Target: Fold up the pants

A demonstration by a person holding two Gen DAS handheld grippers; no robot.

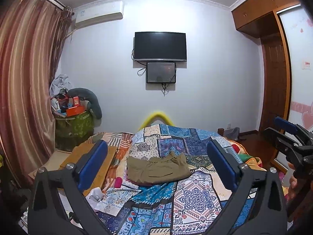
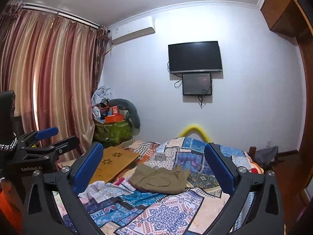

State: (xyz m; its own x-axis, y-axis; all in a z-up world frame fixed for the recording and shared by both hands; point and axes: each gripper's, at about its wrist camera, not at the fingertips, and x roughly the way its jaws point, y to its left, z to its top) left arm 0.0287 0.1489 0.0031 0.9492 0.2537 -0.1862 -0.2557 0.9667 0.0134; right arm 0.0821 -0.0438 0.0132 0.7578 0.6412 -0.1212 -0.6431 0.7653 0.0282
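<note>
The olive-khaki cotton pants (image 1: pixel 158 168) lay in a compact, roughly rectangular bundle on the blue-and-cream patchwork quilt (image 1: pixel 195 197) covering the bed, near its middle, with the gathered waistband on the far edge and a flap pocket facing up. They looked already doubled over, though from this low angle it was hard to tell how many layers were stacked or whether the edges lined up.

If a fold was left to make, it would go best by pinching the two near corners together through all layers, lifting only enough to clear the quilt, and laying them over to the waistband so the soft cloth did not slump or drag the loose cover with it.

To the left, the black left gripper with blue pads (image 1: pixel 156 164) was held level above the quilt, short of the pants, jaws spread wide and gripping nothing. The matching right gripper (image 2: pixel 154 168) hovered beside it at similar height, pointed the same way toward the far wall, jaws likewise wide apart and empty, the pants framed between its fingers.
</note>
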